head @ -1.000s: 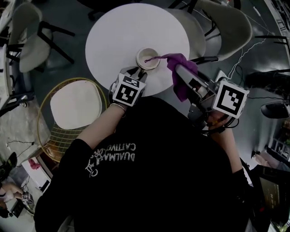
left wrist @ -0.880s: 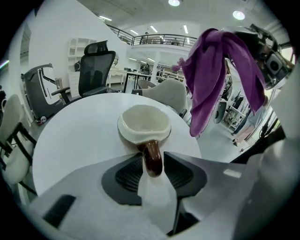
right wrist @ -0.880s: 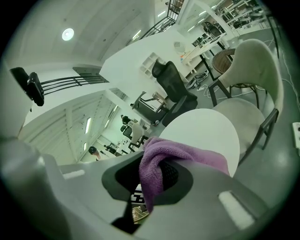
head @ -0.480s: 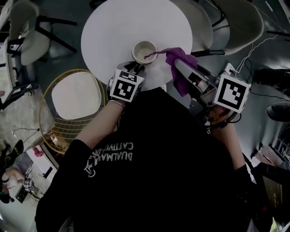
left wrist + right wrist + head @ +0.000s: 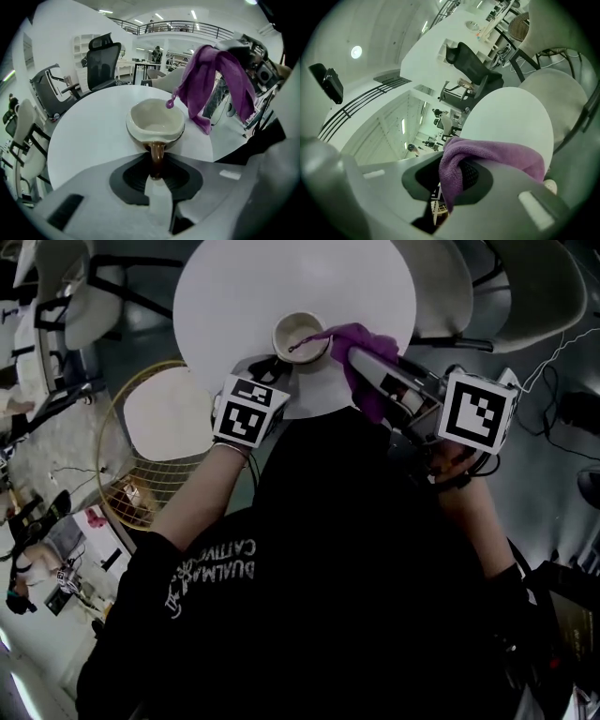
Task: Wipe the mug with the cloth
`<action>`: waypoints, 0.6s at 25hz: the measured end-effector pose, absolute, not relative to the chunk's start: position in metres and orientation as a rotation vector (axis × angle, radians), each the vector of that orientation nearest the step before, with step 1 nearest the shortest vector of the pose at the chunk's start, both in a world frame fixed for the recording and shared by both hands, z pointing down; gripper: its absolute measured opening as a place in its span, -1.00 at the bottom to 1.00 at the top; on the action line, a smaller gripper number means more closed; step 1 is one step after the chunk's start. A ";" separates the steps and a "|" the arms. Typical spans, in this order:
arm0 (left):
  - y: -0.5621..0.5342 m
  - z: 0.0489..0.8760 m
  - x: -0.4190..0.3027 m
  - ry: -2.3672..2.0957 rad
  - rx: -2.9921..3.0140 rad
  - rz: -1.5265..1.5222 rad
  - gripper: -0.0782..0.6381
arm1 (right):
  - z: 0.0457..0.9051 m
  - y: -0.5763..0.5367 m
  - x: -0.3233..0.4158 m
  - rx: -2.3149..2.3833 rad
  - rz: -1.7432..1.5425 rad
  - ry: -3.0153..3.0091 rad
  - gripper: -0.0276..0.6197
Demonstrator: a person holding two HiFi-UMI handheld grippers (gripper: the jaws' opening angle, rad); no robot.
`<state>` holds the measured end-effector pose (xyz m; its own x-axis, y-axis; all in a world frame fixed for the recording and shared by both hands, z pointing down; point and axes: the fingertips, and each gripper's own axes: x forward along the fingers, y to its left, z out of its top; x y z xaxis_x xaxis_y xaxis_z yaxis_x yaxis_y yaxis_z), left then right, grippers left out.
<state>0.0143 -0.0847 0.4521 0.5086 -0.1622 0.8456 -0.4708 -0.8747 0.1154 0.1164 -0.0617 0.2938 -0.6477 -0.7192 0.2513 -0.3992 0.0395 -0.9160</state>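
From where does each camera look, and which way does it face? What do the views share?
Head view: on the person's head, facing steeply down at the table; torso, forearms, left gripper and right gripper show.
Left gripper view: rides the left gripper, facing along its jaws, which have just been closing on the mug handle.
Right gripper view: rides the right gripper, facing across the table; its jaws clamp the purple cloth.
Shared: all three show table and cloth.

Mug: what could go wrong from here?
1. The left gripper, whose jaws have just been closing, holds the mug only by its handle, at the tips; wiping could twist it loose.
2. The mug sits toward the table edge; a push from the cloth in the right gripper might tip it off.
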 end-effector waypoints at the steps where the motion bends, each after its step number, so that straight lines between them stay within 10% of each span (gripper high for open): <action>1: -0.085 0.452 0.014 -0.535 2.416 1.313 -0.62 | 0.296 -0.061 0.118 -1.115 -1.649 2.040 -0.77; 15: -0.080 0.453 0.032 -0.669 2.278 1.323 -0.62 | 0.343 -0.039 0.096 -0.814 -1.732 2.336 -0.77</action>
<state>0.0323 -0.0795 0.4526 0.4312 -0.1942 0.8811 -0.5940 -0.7961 0.1153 0.0958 -0.0393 0.3427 -0.8480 -0.4846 0.2144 -0.3459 0.1997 -0.9168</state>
